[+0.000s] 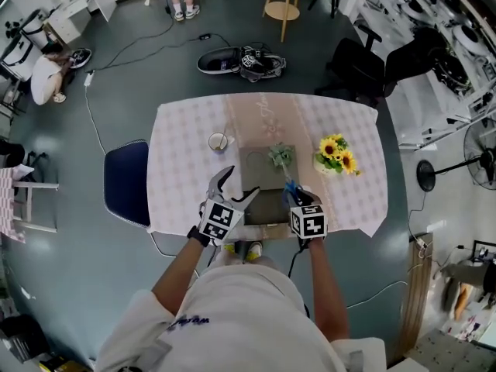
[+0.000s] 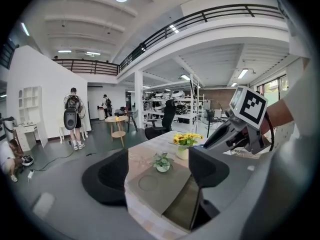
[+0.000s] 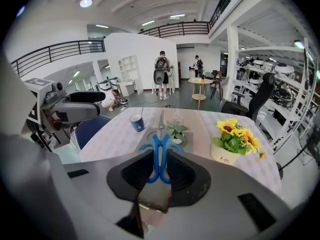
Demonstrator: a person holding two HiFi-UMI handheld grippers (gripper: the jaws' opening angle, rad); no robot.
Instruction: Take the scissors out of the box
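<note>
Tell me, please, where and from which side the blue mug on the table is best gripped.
Grip the blue mug across its round wall, coming in level from the near table edge. It stands upright, and a thin stick rising from its mouth would likely hinder a top-down grip. The open left tongs suit it.

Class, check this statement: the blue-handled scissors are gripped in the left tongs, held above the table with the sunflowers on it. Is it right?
Not quite. The scissors are gripped in the right tongs, not the left: the right gripper view shows its jaws closed on the blue handles. The left tongs are open with nothing between them. The rest holds: the table below has the sunflowers on it.
</note>
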